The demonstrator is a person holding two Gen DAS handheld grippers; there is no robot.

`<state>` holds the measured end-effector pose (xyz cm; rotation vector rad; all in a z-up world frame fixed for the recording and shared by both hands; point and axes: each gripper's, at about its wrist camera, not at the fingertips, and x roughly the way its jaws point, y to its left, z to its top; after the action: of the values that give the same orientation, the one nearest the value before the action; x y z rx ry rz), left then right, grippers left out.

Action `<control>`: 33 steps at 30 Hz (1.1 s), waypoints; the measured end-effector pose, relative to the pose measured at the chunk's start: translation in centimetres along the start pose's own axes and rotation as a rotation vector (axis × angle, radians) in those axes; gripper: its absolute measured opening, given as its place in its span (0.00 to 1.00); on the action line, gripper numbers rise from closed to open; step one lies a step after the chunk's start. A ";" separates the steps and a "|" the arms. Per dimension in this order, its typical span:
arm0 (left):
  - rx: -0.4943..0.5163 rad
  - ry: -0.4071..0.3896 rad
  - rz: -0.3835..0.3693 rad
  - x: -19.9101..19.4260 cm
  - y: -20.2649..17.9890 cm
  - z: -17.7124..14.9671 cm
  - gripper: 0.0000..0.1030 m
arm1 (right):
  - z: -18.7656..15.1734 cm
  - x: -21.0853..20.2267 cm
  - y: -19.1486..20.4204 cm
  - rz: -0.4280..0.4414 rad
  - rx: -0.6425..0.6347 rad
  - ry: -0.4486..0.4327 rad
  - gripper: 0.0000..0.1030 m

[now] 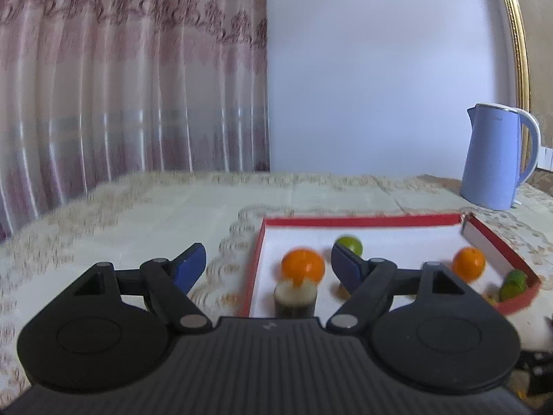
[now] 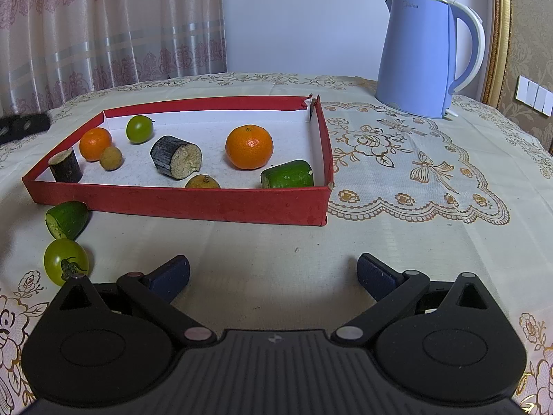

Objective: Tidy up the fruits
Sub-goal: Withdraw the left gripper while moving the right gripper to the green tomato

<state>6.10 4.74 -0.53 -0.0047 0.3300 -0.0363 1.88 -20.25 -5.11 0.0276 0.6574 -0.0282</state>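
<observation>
Only the right wrist view showed a round green tomato (image 2: pixel 65 259) and a cut green cucumber stub (image 2: pixel 67 219) lying on the cloth-covered counter (image 2: pixel 397 242) outside the shallow red cardboard tray (image 2: pixel 179 204), while both left tongs (image 1: pixel 268 264) and right tongs (image 2: pixel 273 278) stood apart, holding nothing.

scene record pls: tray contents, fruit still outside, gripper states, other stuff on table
tray: red tray, white inside
in tray: two oranges, green tomato, two dark cane pieces, cucumber piece, two small tan fruits
outside tray: cucumber piece, green tomato, both off its near left corner
left gripper: open, empty
right gripper: open, empty
other: blue kettle
</observation>
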 end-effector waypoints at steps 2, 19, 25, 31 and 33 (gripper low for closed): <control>-0.025 0.041 -0.026 -0.5 0.9 -0.5 0.76 | 0.0 0.0 0.0 0.000 0.000 0.000 1.00; -0.069 0.300 -0.065 -0.1 3.7 -4.1 0.93 | -0.2 -0.6 0.1 0.056 0.003 -0.037 1.00; -0.019 0.324 -0.051 0.2 2.8 -4.1 0.98 | -1.1 -2.5 2.5 0.217 -0.023 -0.063 1.00; -0.007 0.333 -0.049 0.4 2.6 -4.1 1.00 | -0.5 -4.1 5.8 0.260 -0.104 -0.122 1.00; -0.005 0.334 -0.047 0.4 2.6 -4.1 1.00 | -0.4 -3.7 6.9 0.261 -0.139 -0.115 0.99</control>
<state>5.23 7.31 -4.59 -0.0110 0.6638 -0.0837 -1.03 -13.23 -3.03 -0.0223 0.5349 0.2656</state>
